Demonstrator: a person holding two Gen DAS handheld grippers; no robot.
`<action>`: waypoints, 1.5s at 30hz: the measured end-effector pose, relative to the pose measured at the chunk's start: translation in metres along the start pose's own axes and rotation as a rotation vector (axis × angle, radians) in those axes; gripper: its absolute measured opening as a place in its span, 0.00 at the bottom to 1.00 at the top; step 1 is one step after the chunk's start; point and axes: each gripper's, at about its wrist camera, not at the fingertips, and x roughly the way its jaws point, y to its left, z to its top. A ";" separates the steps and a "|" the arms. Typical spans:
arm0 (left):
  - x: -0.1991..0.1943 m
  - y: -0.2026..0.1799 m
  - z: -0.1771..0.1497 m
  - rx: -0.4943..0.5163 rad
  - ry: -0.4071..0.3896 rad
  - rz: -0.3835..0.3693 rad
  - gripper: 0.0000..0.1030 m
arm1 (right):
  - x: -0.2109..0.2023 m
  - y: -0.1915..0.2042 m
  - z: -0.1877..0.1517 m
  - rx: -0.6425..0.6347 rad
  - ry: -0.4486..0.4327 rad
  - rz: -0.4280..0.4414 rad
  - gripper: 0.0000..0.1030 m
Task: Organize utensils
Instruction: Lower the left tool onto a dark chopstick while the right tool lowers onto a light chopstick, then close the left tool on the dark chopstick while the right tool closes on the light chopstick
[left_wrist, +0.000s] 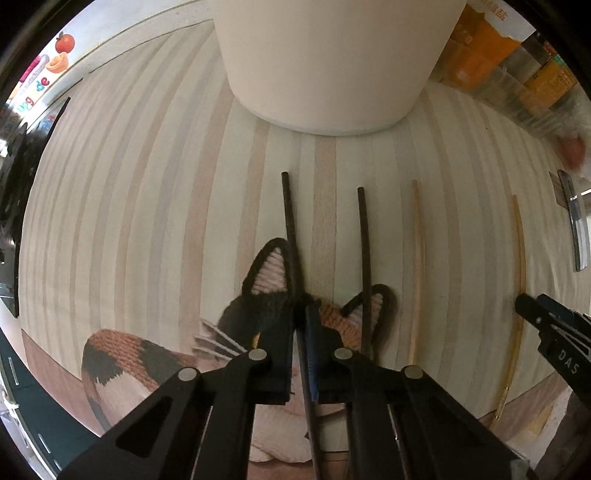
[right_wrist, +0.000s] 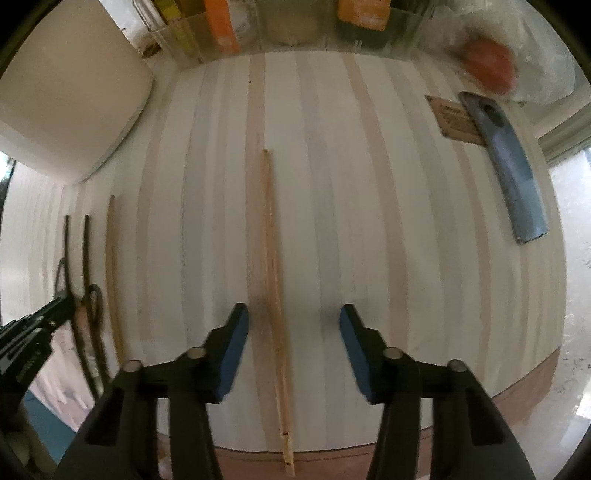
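left gripper (left_wrist: 303, 332) is pinched tight on a dark chopstick (left_wrist: 290, 218), taking it low on the shaft where it crosses the knitted cat mat (left_wrist: 122, 354); its tip points up toward the white container (left_wrist: 325, 66). just to its right lies a second dark chopstick (left_wrist: 365, 258), parallel and apart, its lower end also over the mat. further right are two pale wooden chopsticks on the striped board (left_wrist: 129, 203): one (left_wrist: 417, 266) near the dark pair, the other (right_wrist: 275, 295) well apart.

right gripper (right_wrist: 293, 332) hangs spread wide, its blue pads either side of that far pale stick, touching nothing.

these sticks look light, stiff and thin, likely to roll or pivot in a pinch; a hold near mid-shaft, square across, should keep them from swinging.
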 end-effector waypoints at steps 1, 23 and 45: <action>-0.001 0.001 -0.001 0.003 -0.001 0.002 0.04 | -0.001 0.003 -0.001 -0.003 -0.002 -0.002 0.27; 0.004 0.066 0.014 0.024 0.039 -0.044 0.05 | -0.003 0.088 -0.014 -0.044 0.081 0.033 0.07; 0.008 0.018 0.035 0.132 0.036 -0.032 0.04 | -0.003 0.109 0.032 -0.073 0.120 -0.045 0.09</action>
